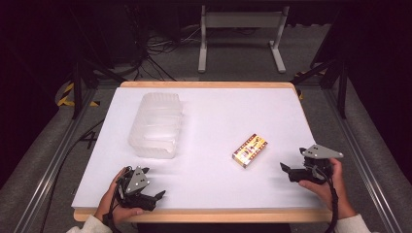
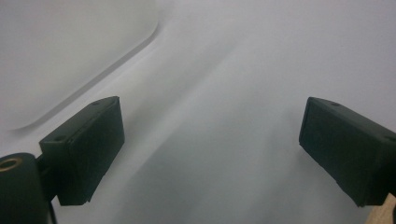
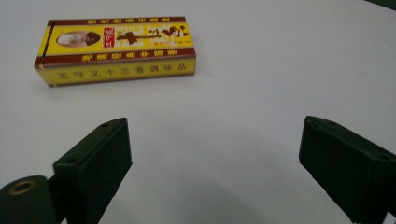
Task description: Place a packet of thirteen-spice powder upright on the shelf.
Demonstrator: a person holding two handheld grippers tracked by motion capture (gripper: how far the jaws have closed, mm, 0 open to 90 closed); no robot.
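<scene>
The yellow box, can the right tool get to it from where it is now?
Probably yes. The right tool is open and points toward the yellow box, which lies flat on the white table. Only bare tabletop lies between them.

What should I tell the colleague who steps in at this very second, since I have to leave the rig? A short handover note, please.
Left gripper: open, empty, low at the table's near left edge, just in front of the clear plastic container.
Right gripper: open, empty, near the right edge, jaws facing the yellow box.
Yellow box: lies flat right of centre, apart from both grippers and from the container.
Container: on the left half; nothing can be made out inside.
Done: nothing gripped yet.
Left: probably close the right gripper on the box and carry it to the container.
</scene>
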